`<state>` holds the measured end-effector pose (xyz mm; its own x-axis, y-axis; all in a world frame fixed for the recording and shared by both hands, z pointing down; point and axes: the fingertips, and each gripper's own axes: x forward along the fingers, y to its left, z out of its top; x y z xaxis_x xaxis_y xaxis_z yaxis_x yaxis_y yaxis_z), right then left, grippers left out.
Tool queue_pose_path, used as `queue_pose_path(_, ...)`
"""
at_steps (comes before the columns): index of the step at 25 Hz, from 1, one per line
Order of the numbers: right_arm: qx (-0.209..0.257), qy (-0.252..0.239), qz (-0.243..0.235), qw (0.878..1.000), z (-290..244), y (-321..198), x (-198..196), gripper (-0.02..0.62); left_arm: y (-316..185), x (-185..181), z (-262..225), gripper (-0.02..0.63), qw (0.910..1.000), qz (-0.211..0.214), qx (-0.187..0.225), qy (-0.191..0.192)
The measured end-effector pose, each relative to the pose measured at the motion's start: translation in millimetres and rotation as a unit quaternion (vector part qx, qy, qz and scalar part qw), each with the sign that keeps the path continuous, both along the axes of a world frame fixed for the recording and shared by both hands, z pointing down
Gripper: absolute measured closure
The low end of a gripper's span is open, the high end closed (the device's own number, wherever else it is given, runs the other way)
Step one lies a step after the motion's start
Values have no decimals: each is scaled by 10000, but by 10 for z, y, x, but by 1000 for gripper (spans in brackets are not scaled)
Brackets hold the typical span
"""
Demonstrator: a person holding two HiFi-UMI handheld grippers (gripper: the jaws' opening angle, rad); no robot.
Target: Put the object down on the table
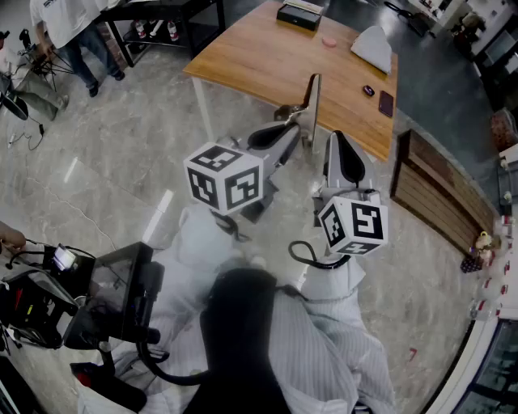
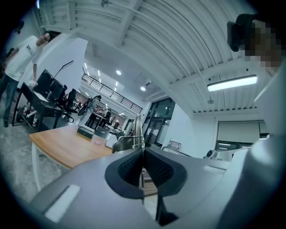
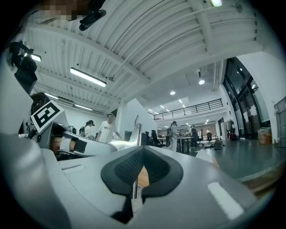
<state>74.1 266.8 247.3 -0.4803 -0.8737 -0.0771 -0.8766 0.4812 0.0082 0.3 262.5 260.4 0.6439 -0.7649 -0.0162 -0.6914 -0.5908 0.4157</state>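
Note:
A thin shiny metal piece (image 1: pixel 312 101) stands upright in the air, just off the near edge of the wooden table (image 1: pixel 259 65). My left gripper (image 1: pixel 296 123) reaches it from the left, and its jaws are shut on the metal. In the left gripper view the strip (image 2: pixel 138 129) rises out of the closed pads (image 2: pixel 129 167). From the right, my right gripper (image 1: pixel 330 142) holds the same piece lower down. In the right gripper view the metal edge (image 3: pixel 139 133) sticks up from between its shut jaws, with the left gripper (image 3: pixel 67 144) just beside it.
The table carries a black box (image 1: pixel 299 15), a pink item (image 1: pixel 328 40), a pale folded thing (image 1: pixel 372 47) and a dark phone (image 1: pixel 386 103). A slatted wooden bench (image 1: pixel 437 194) lies on the right. A cart with a screen (image 1: pixel 113 291) stands lower left, and people (image 1: pixel 69 24) stand upper left.

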Motion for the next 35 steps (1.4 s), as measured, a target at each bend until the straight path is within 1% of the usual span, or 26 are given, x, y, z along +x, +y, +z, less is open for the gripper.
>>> queue_pose_path(11,-29,-116,-130,9998,-78,-118,27,583,-109,43,-76,603,9999,-89,-30,-46)
queue_pose_path(16,-51,-158,-155,9997,-68,-200,222,583,-193,175,-23,603,9998,-121,-129,-40)
queue_pose_path(21,-204,-277,-187,9992,114,-395,365,581,-415,226,162,603,9994,-164,-298,-4)
queue_pose_path(24,-288,-256,-205,9990,211,-676,353,581,-690,204,261,603,9992,-140,-375,-15)
queue_pose_path(27,-381,-185,-223,9989,303,-1061,307,582,-1084,142,364,603,9989,-77,-460,-50)
queue_pose_path(31,-414,-189,-112,9989,401,-1730,218,581,-1762,13,468,603,9983,48,-564,-100)
queue_pose_path(35,-522,-204,109,9984,466,-2516,76,581,-2546,-167,533,603,9972,251,-685,-166)
